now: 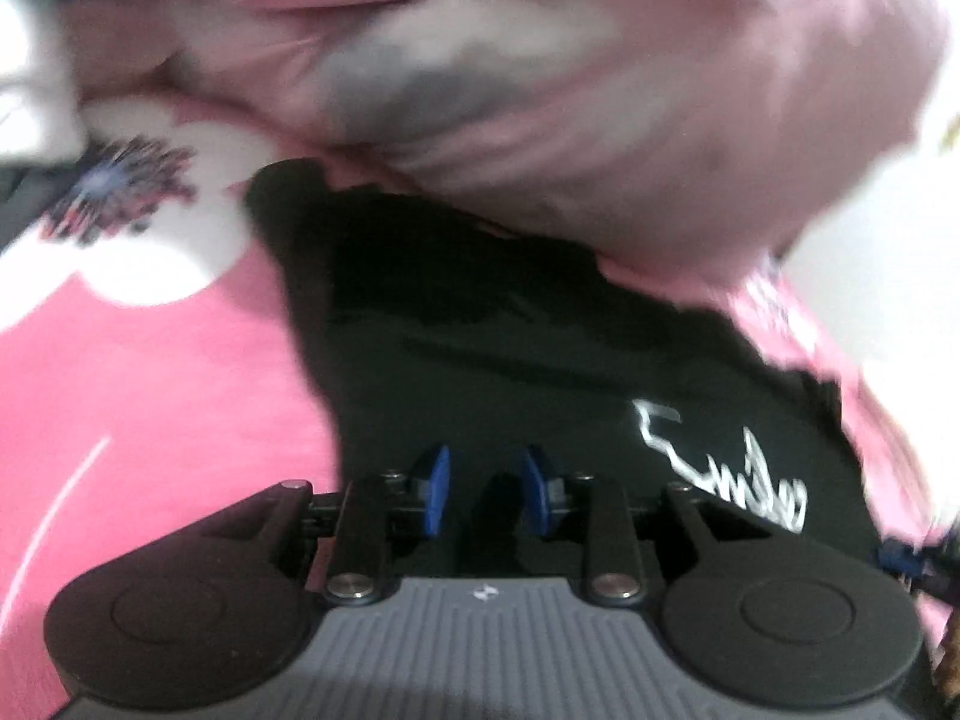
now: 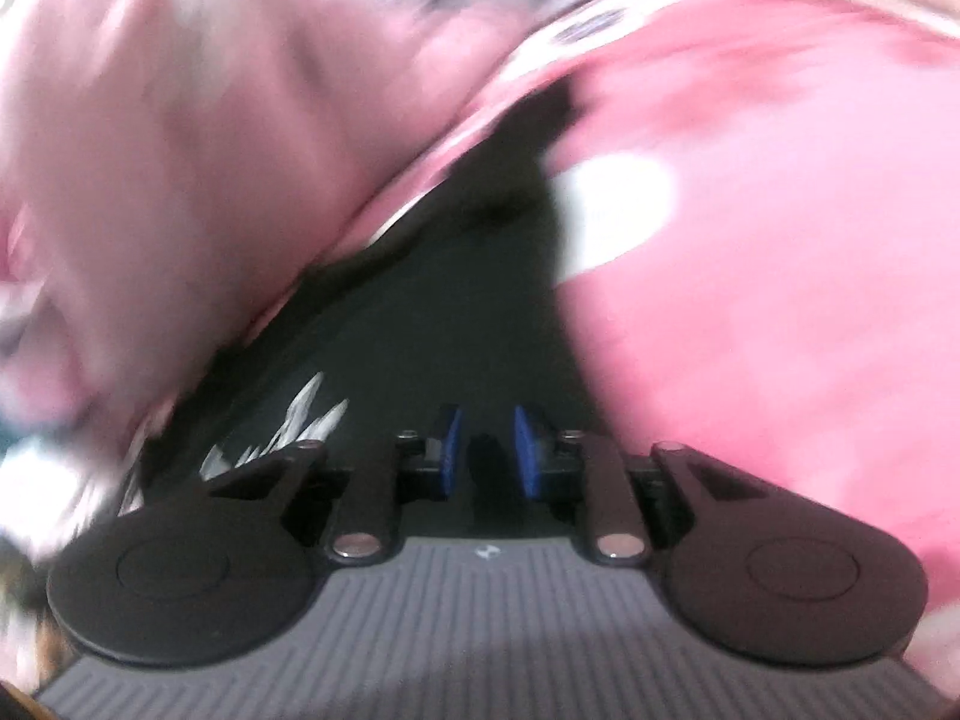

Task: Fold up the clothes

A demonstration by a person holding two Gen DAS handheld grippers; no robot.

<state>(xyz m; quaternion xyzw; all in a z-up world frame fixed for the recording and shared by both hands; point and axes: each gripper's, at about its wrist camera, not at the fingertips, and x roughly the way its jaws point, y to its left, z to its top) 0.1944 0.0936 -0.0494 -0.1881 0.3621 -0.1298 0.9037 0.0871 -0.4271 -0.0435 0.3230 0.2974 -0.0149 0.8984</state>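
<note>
Motion blur smears pink garment; black shirt's lettering partly legible.

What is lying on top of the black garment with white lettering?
A pale pink garment is heaped over the far end of the black garment with white lettering. How far the black fabric runs beneath it is hidden.

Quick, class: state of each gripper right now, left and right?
Left gripper: open, a gap between its fingers, nothing held, above the black garment.
Right gripper: open, narrow gap, nothing held.
</note>
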